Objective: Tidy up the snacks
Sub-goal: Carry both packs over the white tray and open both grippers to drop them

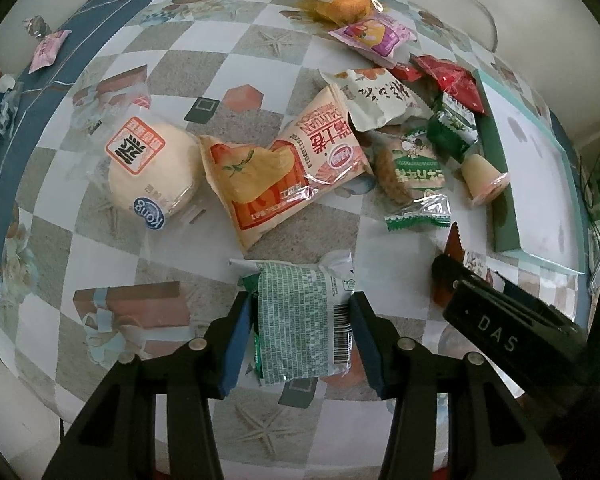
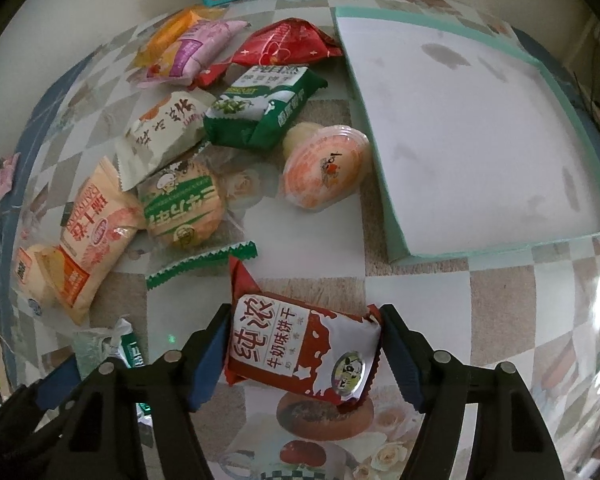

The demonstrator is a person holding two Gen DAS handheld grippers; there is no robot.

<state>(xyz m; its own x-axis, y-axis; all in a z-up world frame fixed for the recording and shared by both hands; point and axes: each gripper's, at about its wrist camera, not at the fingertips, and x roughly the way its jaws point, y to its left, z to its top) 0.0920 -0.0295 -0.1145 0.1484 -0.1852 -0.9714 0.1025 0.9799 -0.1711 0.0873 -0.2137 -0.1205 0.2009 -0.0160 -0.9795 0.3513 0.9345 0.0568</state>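
Red biscuit packet (image 2: 300,350) crosswise, slightly tilted

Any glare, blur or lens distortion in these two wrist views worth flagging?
Left wrist view: strong fisheye bending of the checked tablecloth, dark vignette corners, a green light flare at the right edge, and the silver-green packet is sharp. Right wrist view: same barrel distortion, white glare on the tablecloth's right edge, and the red-and-white biscuit packet is crisp.
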